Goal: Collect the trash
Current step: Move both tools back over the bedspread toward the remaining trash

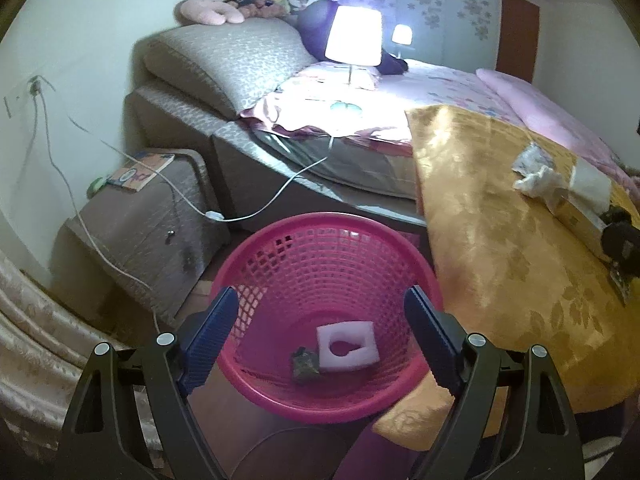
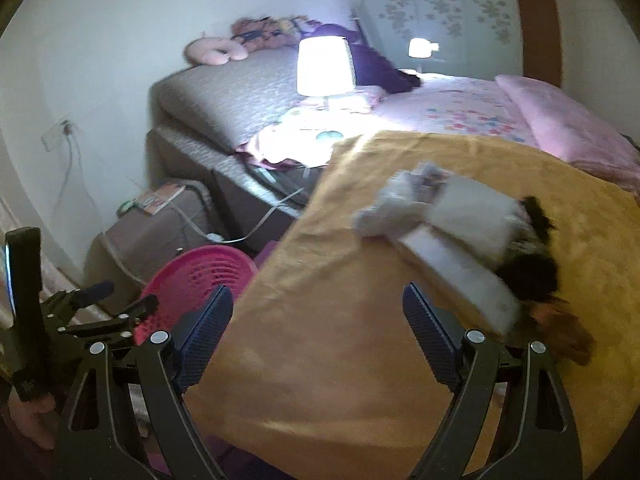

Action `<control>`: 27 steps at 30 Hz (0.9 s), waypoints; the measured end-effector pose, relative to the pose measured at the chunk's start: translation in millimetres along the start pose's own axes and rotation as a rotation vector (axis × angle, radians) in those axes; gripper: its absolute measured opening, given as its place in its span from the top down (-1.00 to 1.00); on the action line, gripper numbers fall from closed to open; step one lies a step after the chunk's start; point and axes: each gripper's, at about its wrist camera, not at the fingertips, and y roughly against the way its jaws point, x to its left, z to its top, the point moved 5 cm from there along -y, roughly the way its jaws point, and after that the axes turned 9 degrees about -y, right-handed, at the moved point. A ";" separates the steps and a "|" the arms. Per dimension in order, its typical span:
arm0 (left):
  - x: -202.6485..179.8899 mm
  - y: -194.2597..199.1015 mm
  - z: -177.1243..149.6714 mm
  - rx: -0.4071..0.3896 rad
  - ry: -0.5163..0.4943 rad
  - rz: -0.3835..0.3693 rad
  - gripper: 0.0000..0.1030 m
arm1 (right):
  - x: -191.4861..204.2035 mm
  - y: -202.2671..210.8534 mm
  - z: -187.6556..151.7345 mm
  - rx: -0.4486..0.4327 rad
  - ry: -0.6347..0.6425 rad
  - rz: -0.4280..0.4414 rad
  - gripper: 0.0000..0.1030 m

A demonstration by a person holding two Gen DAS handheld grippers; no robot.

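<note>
Trash is what the moment turns on: crumpled white paper [image 2: 386,210] lies on the yellow blanket [image 2: 340,360] spread over the bed [image 1: 360,168], toward the blanket's far side, touching a flat pale box [image 2: 464,268] with a dark, blurred clump [image 2: 532,268] at its far end. What that clump is cannot be told. Two pieces are already lying in the pink basket [image 1: 280,396] on the floor at the bed's near edge: a white foam block [image 1: 347,346] with a cut-out and a small dark scrap [image 1: 305,365] just beside it.

The right gripper [image 2: 318,320] is held over the blanket's near part, fingers [image 2: 430,340] wide apart with nothing between them, and the paper is well ahead of the tips. The left gripper [image 1: 320,320] hangs over the basket's mouth, its fingers [image 1: 210,344] likewise spread and empty.

For the next pick, the paper would best be approached from its free end, away from the box, so that only the crumple is pinched. A low, flat entry is advised, yet the blanket should not be gathered between the pads. Since the wad is soft, a full close is judged necessary before lifting. The basket stays within easy reach for the drop.
</note>
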 end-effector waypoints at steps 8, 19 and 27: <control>-20.3 2.4 0.6 -0.004 -0.047 -0.037 -0.58 | -63.9 29.9 -7.7 -0.051 -0.076 -0.129 -0.63; -48.5 3.3 -3.6 -0.003 -0.113 -0.089 -0.58 | -139.9 49.3 -21.1 -0.072 -0.179 -0.261 -0.63; -65.1 -0.8 -7.0 0.012 -0.161 -0.105 -0.58 | -144.3 37.0 -13.0 -0.061 -0.182 -0.222 -0.63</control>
